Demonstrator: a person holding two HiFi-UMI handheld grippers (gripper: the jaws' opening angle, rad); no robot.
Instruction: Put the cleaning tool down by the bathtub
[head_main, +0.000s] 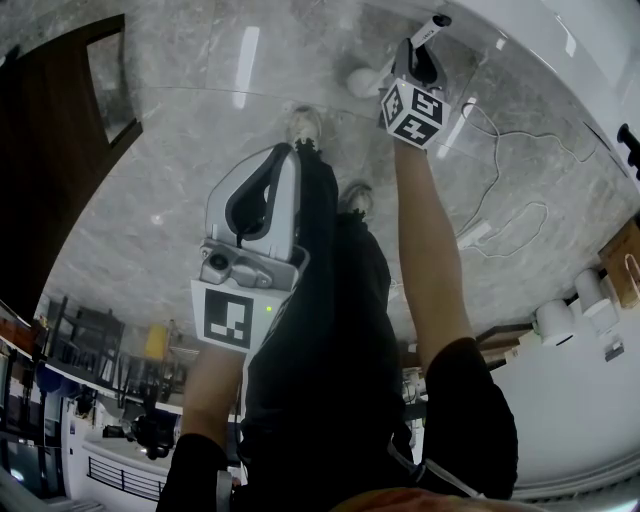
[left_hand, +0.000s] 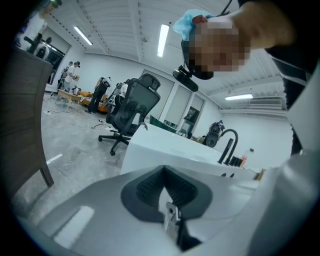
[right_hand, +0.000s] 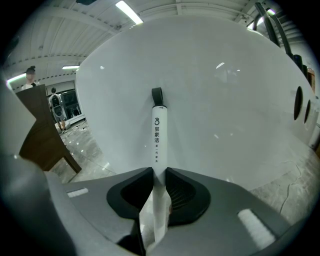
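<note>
Beside the tub (right_hand: 225, 100) wall, the right gripper (right_hand: 159, 174) grasps the white tool (right_hand: 158, 132) by its handle, jaws clamped on it. The black handle tip points at the wall; contact cannot be confirmed. Left gripper (left_hand: 163, 172): jaws clenched together, nothing between them, above the floor (head_main: 190, 120).

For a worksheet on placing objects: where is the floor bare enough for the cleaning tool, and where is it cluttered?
Bare marble floor lies between the dark wooden panel and the person's shoes. Beside the bathtub, right of the right gripper, a white cable loops across the floor.
</note>
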